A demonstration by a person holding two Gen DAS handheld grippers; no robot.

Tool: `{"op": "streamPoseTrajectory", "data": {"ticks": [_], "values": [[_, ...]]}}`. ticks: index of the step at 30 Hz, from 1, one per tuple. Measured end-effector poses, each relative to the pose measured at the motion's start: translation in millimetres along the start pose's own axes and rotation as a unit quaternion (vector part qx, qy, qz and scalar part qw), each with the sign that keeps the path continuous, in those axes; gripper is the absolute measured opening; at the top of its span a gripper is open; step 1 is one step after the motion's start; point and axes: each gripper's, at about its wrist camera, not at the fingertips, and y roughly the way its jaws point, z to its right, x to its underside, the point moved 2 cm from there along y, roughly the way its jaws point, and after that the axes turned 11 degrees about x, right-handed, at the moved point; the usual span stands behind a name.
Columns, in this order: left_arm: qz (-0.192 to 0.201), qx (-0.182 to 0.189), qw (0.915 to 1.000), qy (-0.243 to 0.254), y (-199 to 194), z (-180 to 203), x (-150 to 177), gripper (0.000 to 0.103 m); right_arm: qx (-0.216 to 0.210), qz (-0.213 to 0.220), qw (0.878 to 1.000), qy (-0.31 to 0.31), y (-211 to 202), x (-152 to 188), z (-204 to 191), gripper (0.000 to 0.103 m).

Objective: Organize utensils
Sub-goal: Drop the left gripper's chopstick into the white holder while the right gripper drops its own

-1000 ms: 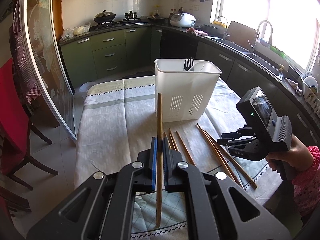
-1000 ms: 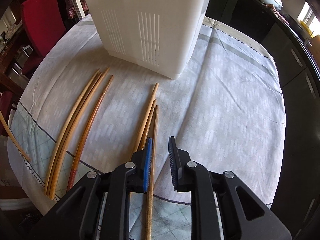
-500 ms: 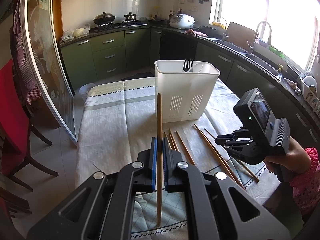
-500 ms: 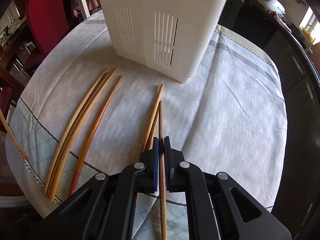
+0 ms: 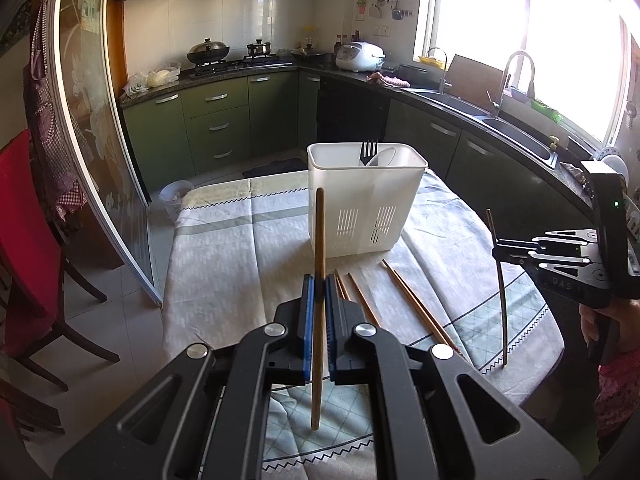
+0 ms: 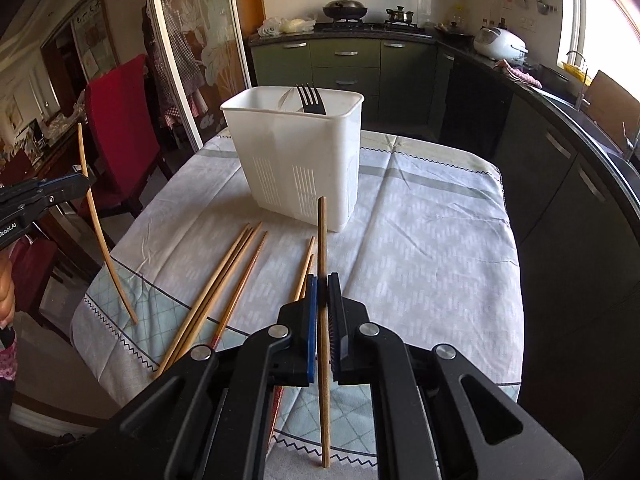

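Above table, tools (both) pinch chopsticks.

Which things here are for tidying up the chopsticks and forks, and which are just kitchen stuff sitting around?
For the job:
left gripper holding a chopstick
right gripper holding another chopstick
loose chopsticks on the tablecloth
white holder with a fork inside

Just around:
rice cooker
wok
red chair
faucet

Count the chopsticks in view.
8 chopsticks: one in the left gripper, one in the right gripper, four lying together on the tablecloth, two beside the right gripper. Others may be hidden.
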Motion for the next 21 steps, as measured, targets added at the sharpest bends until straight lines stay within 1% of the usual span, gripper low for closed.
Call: {"op": "streamPoseTrajectory", "data": {"ticks": [7, 12, 17, 21], "values": [[0.008, -0.001, 0.9999, 0.006, -7, 8, -7, 0.005, -0.008, 0.019, 1.000, 0.007, -17, 5, 7, 0.006], [0.014, 0.006, 0.9998, 0.010, -11, 12, -19, 0.005, -0.017, 0.039, 0.999, 0.016, -31, 3, 15, 0.006], [0.039, 0.015, 0.9990, 0.016, -21, 21, -54, 0.005, -0.024, 0.062, 0.998, 0.023, -47, -3, 23, 0.006], [0.087, 0.015, 0.9959, 0.021, -34, 29, -97, 0.005, -0.030, 0.072, 0.997, 0.028, -53, -7, 30, 0.006]]}}
